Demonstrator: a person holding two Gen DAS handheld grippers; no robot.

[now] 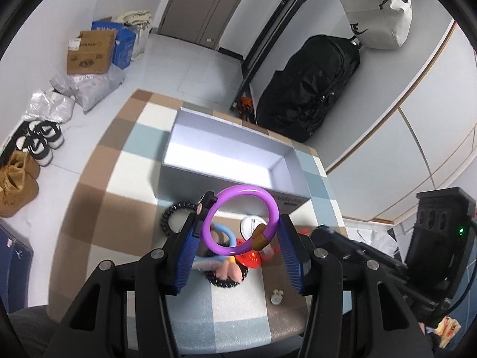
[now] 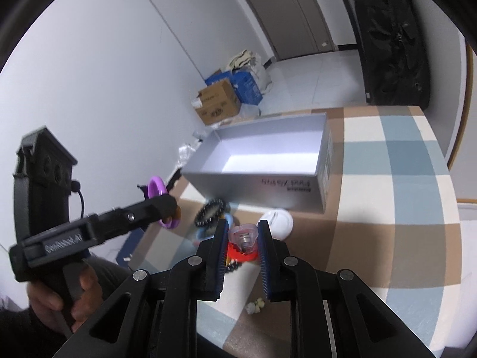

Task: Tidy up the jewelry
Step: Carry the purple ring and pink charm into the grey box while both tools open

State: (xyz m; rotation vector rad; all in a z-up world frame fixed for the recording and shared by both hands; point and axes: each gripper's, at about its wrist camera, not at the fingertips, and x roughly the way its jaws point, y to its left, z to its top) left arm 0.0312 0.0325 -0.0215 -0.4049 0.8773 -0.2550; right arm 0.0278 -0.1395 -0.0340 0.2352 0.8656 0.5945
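My left gripper (image 1: 238, 220) is shut on a purple bangle (image 1: 243, 189) with a brown segment, lifted above the jewelry pile; the right wrist view shows the same bangle (image 2: 156, 186) at its tip. The pads of my right gripper (image 2: 243, 226) press on a small clear plastic case (image 2: 243, 237) with a metal piece inside. An empty white box (image 1: 220, 155) (image 2: 268, 155) stands open just beyond both grippers. Below lie a black beaded bracelet (image 2: 208, 210), a white round case (image 2: 277, 219), a red piece (image 1: 250, 256) and a blue ring (image 1: 225, 231).
A checked cloth (image 2: 402, 208) covers the table. A small pale flower piece (image 1: 277, 296) lies near the front. A black backpack (image 1: 310, 89) and a white bag (image 1: 375, 18) hang beyond the table. Cardboard boxes (image 1: 89, 53) and shoes (image 1: 38, 140) sit on the floor.
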